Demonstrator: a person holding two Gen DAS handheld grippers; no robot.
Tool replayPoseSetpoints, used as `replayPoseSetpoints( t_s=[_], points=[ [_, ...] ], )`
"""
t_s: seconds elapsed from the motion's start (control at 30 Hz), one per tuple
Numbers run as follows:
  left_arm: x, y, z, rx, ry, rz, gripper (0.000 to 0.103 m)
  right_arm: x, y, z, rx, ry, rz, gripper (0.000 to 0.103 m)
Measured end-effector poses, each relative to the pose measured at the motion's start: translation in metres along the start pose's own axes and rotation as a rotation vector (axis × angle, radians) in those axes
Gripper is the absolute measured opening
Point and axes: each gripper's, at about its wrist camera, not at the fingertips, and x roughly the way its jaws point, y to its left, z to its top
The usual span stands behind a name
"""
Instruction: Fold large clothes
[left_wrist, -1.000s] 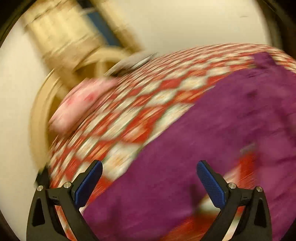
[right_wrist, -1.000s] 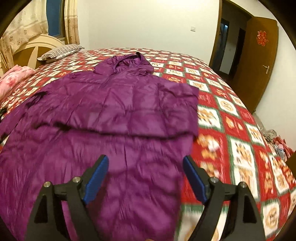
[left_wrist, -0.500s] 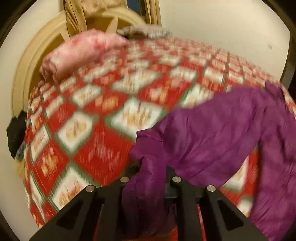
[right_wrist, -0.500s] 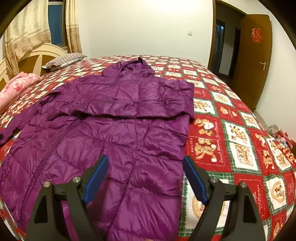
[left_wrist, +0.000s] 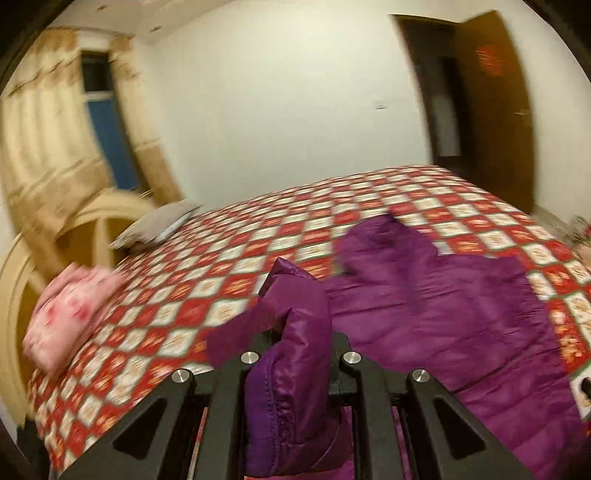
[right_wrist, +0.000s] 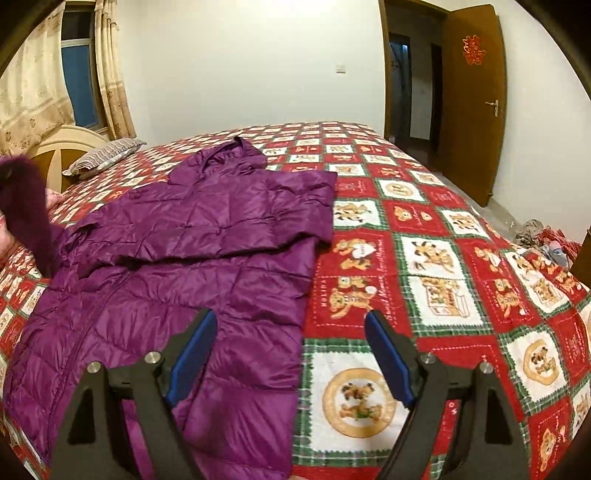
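Change since earlier: left gripper (left_wrist: 295, 354) had its blue pads wide apart over the jacket; its jaws have just been closing and now pinch a purple sleeve (left_wrist: 291, 332), lifted off the bed.
Left gripper: clamped on the sleeve, which bunches up between the black arms at lower centre of the left wrist view; that view is motion-blurred.
Right gripper (right_wrist: 291, 354): jaws wide apart, nothing between the pads, hanging above the jacket's hem edge at lower centre of the right wrist view; same spread as before.
Jacket (right_wrist: 207, 236): purple quilted, hooded, spread flat on the bed, filling the left and centre of the right wrist view; hood toward the far wall.
Raised sleeve in the right wrist view: blurred purple strip (right_wrist: 26, 206) at the left edge, up off the bedspread.
Bedspread (right_wrist: 436, 258): red, white and green checks with bear prints.
Pillow (right_wrist: 105, 157): striped, upper left by the headboard.
Pink bundle (left_wrist: 70, 314): left of the left wrist view, on the bed.
Door (right_wrist: 472, 99): brown, open, upper right.
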Motion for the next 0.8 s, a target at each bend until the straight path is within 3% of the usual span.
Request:
replayPoseSetpoints(
  t_s=[0.2, 0.23, 0.3, 0.33, 0.37, 0.57, 0.7, 0.8],
  points=[
    [0.019, -0.106, 0.009, 0.11, 0.005, -0.103, 0.016, 0.0, -0.016, -0.001, 0.03, 0.018, -0.015, 0.084],
    [0.021, -0.112, 0.009, 0.116, 0.016, -0.114, 0.025, 0.0, -0.017, -0.001, 0.032, 0.023, -0.018, 0.084],
    [0.027, -0.128, 0.009, 0.124, 0.038, -0.114, 0.055, 0.001, -0.018, -0.001, 0.032, 0.031, -0.021, 0.084],
    [0.027, -0.133, 0.008, 0.124, 0.023, -0.101, 0.079, 0.003, -0.017, 0.0, 0.031, 0.041, -0.019, 0.084],
    [0.024, -0.135, 0.007, 0.126, -0.004, -0.089, 0.088, 0.003, -0.017, 0.0, 0.031, 0.048, -0.017, 0.084],
    [0.015, -0.105, 0.002, 0.114, -0.08, -0.033, 0.093, 0.007, -0.006, 0.017, 0.026, 0.054, 0.024, 0.088],
    [0.027, -0.055, -0.009, 0.035, -0.054, 0.021, 0.093, 0.013, 0.011, 0.037, 0.034, 0.06, 0.096, 0.088],
    [0.049, -0.016, -0.031, 0.002, 0.002, 0.13, 0.093, 0.029, 0.028, 0.053, 0.033, 0.079, 0.154, 0.088]
  ],
)
